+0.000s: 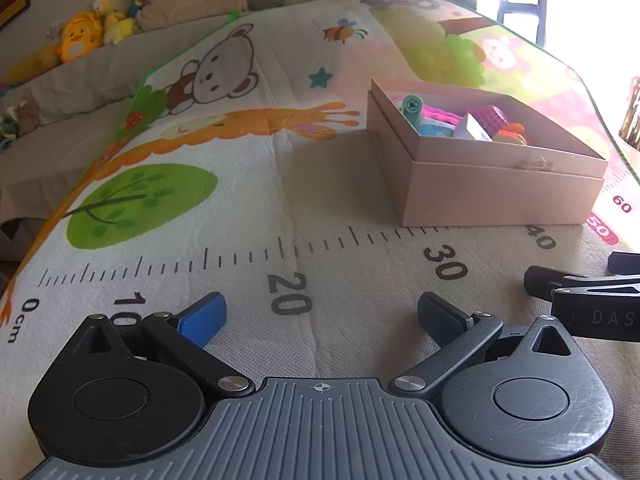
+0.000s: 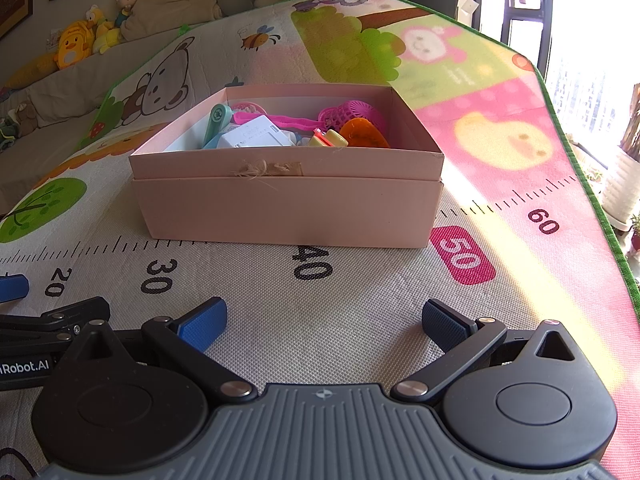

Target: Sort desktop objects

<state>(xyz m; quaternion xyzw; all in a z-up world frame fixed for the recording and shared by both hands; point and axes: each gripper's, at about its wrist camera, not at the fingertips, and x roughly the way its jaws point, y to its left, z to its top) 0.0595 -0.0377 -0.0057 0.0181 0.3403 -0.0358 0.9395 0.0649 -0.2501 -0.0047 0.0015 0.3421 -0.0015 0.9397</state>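
1. Pink box (image 2: pixel 288 208) on the mat (image 2: pixel 320 300), near the 40 mark; its long side faces my right gripper (image 2: pixel 324 326).
2. I see toys (image 2: pixel 280 128) inside.
3. Left gripper (image 1: pixel 320 320) and right gripper: both spread wide, empty.

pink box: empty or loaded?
Loaded. The pink box sits open-topped with toys inside, including a white block and an orange piece.

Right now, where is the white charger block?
The white charger block lies inside the pink box, near its front wall in the right wrist view, between the teal handle on its left and the orange piece to its right.
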